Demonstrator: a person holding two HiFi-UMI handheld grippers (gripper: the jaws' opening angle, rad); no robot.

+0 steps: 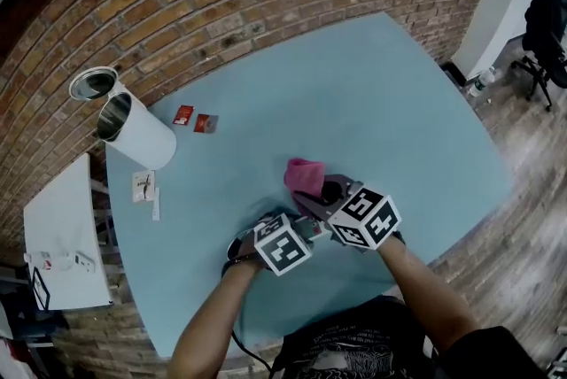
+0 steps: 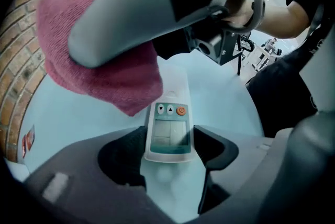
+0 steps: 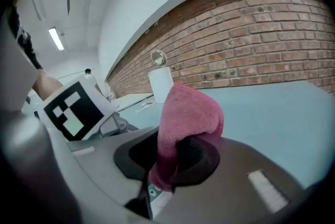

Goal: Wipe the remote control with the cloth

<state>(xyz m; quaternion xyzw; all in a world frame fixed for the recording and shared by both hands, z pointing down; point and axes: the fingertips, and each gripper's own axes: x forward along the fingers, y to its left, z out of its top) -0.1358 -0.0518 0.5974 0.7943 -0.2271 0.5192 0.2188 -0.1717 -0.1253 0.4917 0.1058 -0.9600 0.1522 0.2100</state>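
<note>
A white remote control (image 2: 168, 129) with an orange button lies lengthwise between the jaws of my left gripper (image 2: 168, 150), whose pads press on its two sides over the light blue table (image 1: 381, 103). My right gripper (image 3: 167, 163) is shut on a pink cloth (image 3: 189, 113), which bunches up above its jaws. In the left gripper view the cloth (image 2: 104, 60) hangs over the remote's far end, under a grey right finger (image 2: 146, 8). In the head view both grippers are close together near the table's front: left (image 1: 285, 231), right (image 1: 321, 194), the cloth (image 1: 304, 174) just beyond them. The remote is hidden there.
A white cylinder container (image 1: 133, 131) lies at the table's left, its round lid (image 1: 92, 83) beside it. Two small red packets (image 1: 195, 119) and a paper slip (image 1: 144, 187) lie nearby. A white side table (image 1: 62, 235) stands to the left, with a brick wall behind.
</note>
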